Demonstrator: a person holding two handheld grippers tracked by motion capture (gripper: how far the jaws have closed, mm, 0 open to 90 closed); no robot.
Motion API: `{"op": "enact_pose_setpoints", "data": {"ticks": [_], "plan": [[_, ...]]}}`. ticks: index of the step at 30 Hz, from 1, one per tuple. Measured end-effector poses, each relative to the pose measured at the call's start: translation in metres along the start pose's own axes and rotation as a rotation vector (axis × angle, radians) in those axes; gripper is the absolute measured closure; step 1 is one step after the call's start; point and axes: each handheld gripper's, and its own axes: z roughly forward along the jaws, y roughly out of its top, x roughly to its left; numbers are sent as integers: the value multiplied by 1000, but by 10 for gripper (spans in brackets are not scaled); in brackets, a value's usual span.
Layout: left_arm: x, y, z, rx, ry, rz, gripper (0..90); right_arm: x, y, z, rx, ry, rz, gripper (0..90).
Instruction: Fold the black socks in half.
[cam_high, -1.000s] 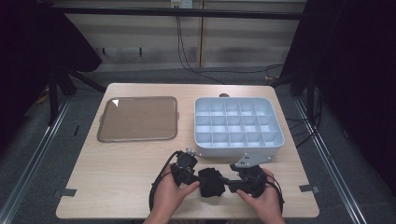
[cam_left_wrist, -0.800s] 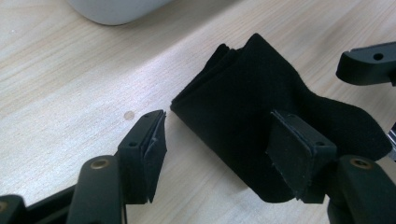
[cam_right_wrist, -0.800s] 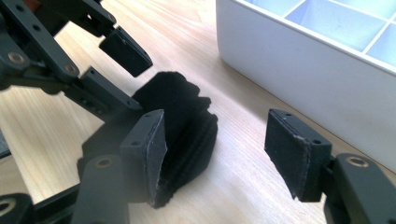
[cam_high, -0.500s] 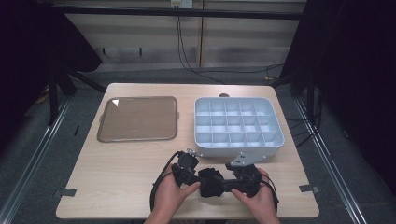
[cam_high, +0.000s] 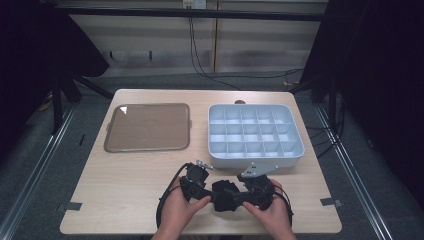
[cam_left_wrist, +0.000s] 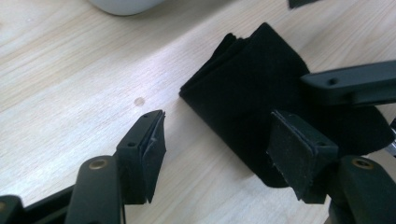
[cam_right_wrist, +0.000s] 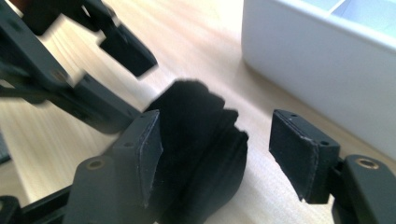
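A light wooden table (cam_high: 125, 175) carries a brown tray (cam_high: 148, 127), a white compartment box (cam_high: 255, 134) and folded black cloth (cam_high: 226, 195).

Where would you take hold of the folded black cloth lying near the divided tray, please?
I would grip the folded black cloth across its stacked layers at the thick end, probably coming in low along the table from the near side. The right claw stands open around that end, so its pads would pinch every layer.
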Motion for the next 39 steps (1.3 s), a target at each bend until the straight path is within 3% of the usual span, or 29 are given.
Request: {"op": "enact_pose_setpoints", "data": {"ticks": [4, 10, 15, 19, 20, 26, 32, 39], "plan": [[4, -3, -5, -8, 7, -7, 361, -1, -7, 11, 58, -14, -11, 355], [9, -7, -10, -11, 23, -7, 360, -7, -15, 17, 70, -2, 22, 369], [22, -16, -16, -8, 48, -16, 355, -6, -19, 18, 68, -2, 25, 379], [28, -23, -17, -9, 58, -29, 354, -10, -22, 21, 61, 29, 73, 383], [29, -24, -17, -9, 61, -30, 354, -14, -26, 22, 55, 58, 132, 383], [35, -32, -15, -13, 67, -34, 354, -15, -28, 22, 47, 101, 158, 493], [40, -34, -13, -33, 89, -12, 325, -15, -30, 21, 48, 126, 197, 597], [49, -40, -11, -92, 105, 10, 292, -15, -28, 16, 40, 131, 240, 677]]}}
